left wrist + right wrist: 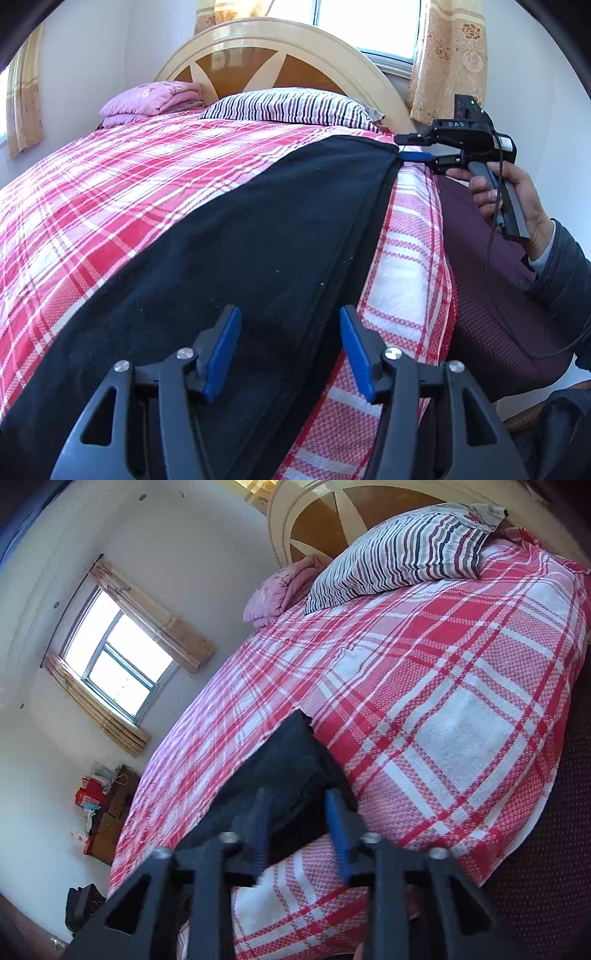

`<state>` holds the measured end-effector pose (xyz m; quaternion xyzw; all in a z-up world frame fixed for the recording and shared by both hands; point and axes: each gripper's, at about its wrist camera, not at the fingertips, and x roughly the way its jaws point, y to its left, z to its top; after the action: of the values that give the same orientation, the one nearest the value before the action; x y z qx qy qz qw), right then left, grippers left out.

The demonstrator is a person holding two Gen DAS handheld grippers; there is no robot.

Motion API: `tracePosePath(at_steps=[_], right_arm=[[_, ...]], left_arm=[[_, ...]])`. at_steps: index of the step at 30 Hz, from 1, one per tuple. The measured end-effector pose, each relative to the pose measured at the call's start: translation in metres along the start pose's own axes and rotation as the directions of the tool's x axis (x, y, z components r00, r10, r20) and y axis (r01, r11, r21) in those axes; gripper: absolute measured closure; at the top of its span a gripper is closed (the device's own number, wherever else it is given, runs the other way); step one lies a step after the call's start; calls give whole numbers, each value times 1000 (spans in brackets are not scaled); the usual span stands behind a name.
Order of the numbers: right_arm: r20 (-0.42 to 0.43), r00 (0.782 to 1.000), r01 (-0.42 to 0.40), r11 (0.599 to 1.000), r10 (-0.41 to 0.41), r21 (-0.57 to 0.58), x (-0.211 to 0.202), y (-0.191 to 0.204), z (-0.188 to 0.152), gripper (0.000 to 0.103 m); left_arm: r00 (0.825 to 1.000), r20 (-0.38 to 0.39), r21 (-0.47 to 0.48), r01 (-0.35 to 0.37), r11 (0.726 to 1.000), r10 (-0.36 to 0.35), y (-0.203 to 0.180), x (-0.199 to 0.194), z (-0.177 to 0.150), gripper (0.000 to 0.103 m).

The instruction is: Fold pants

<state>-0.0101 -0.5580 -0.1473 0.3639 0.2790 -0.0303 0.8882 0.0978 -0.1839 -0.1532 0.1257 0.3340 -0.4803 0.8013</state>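
Note:
Black pants (258, 229) lie flat in a long strip on the red-and-white plaid bedspread (110, 192), running from the near end toward the pillow. My left gripper (289, 314) hovers open over the near end of the strip, its blue pads (221, 347) apart and clear of the cloth. My right gripper (402, 147), held in a person's hand (517, 199), is open at the far corner of the pants, one finger above and one below the edge. In the right wrist view the right gripper (298, 801) straddles the pants' end (291, 753) without pressing on it.
A striped pillow (288, 105) and a folded pink quilt (147, 101) lie by the wooden headboard (258, 48). The bed's right edge drops to a maroon mattress side (491, 302). A window (114, 653) and floor clutter (103, 812) lie beyond the bed's far side.

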Motion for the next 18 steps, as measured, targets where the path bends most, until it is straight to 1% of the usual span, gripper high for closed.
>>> tracePosePath(at_steps=[1,3,9,10,11,15,16,18], right_arm=[[-2,1000,6,1000,-6,9,0,0,1,64],[-8,1000,-7,1000,7,19,2,0,2,59],[-12,1000,21,1000,-21,-18,19,9,7,59],[-8,1000,22,999,-22,-26,20,11,7,64],[-12,1000,15,999,-16,-47,21,16,7,98],[44,999,6,993,-1,-118,3,37,2,98],[68,998,18,991,-9,-135,-5,43,2,98],[100,995,25,990,-11,-139,-15,45,2,99]], left_arm=[[1000,1,-9,-1,1000,1,2,-1,0,46],[1000,2,-19,-1,1000,1,4,-1,1,46],[1000,-10,-28,7,1000,-7,3,4,0,46],[1000,-9,-28,7,1000,-7,4,4,0,46],[1000,-7,-29,9,1000,-9,4,4,0,46],[1000,0,-35,26,999,-26,7,3,-1,46],[1000,0,-36,29,999,-29,7,2,-2,46],[999,2,-39,36,999,-36,8,2,-2,46]])
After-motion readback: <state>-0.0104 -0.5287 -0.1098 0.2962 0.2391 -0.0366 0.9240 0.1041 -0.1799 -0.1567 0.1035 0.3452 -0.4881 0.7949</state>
